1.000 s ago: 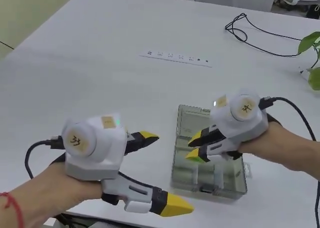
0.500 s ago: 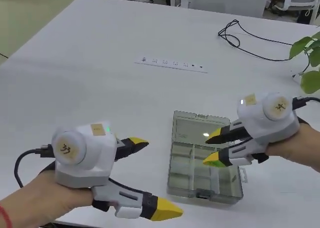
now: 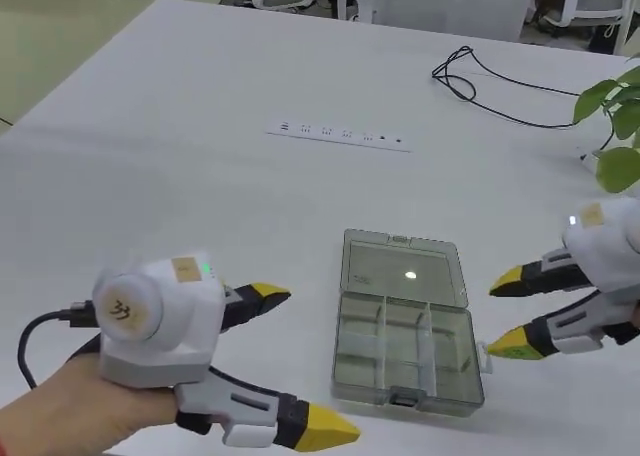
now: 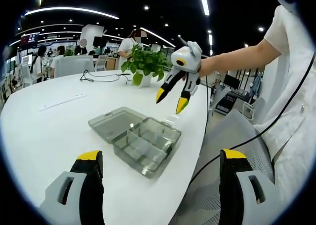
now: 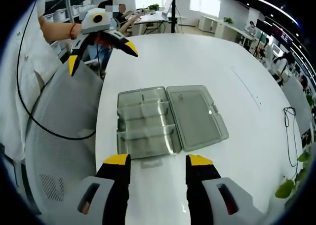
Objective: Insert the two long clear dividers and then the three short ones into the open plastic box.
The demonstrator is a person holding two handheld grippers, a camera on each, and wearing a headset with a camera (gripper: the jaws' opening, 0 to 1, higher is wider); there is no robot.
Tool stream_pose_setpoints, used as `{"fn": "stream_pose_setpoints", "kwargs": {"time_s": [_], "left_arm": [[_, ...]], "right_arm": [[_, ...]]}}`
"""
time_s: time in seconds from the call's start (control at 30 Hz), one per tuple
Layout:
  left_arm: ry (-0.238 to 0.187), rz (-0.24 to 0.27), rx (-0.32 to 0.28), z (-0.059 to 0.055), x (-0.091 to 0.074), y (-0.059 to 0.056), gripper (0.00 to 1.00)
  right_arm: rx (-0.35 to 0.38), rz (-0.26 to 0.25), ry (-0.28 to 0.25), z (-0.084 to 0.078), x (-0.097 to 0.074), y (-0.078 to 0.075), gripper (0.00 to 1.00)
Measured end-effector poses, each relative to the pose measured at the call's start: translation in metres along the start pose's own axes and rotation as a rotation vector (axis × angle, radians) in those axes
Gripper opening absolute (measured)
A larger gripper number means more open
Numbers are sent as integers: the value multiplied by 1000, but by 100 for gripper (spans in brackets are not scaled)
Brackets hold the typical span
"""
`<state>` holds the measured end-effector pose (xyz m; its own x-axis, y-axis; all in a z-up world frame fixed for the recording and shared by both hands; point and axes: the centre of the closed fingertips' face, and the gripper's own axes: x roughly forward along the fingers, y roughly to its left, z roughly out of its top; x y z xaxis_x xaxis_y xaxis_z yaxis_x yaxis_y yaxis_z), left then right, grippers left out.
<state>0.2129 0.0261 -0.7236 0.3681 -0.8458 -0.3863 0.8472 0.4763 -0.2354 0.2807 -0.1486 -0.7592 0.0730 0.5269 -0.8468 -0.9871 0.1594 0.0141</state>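
The open plastic box (image 3: 405,351) lies on the white table near its front edge, lid (image 3: 403,268) flat behind it, clear dividers standing inside it. It also lies in the left gripper view (image 4: 148,146) and the right gripper view (image 5: 145,124). My left gripper (image 3: 285,361) hovers to the box's left, jaws wide apart and empty. My right gripper (image 3: 510,311) hangs just off the box's right side, open with nothing between its yellow tips. My left gripper's own jaws (image 4: 158,178) frame the box, and the right gripper's (image 5: 154,171) point at its side.
A white power strip (image 3: 338,135) lies mid-table, and a black cable (image 3: 500,81) loops at the back right. A potted plant (image 3: 615,126) stands at the right edge. A grey chair (image 5: 64,136) sits by the table's front edge. People sit at desks in the background.
My right gripper has pulled away from over the box to its right side, leaving the dividers standing inside. The left gripper stayed to the left. The head camera shifted.
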Motion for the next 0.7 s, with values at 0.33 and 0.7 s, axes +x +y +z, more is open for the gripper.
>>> {"fn": "stream_pose_setpoints", "kwargs": {"time_s": [0.33, 0.7], "left_arm": [[0, 4, -12, -1, -1, 4, 100], [1, 11, -25, -3, -1, 6, 100]], "right_arm": [[-1, 24, 148, -67, -9, 2, 50], [-119, 47, 282, -106, 2, -8, 46]]}}
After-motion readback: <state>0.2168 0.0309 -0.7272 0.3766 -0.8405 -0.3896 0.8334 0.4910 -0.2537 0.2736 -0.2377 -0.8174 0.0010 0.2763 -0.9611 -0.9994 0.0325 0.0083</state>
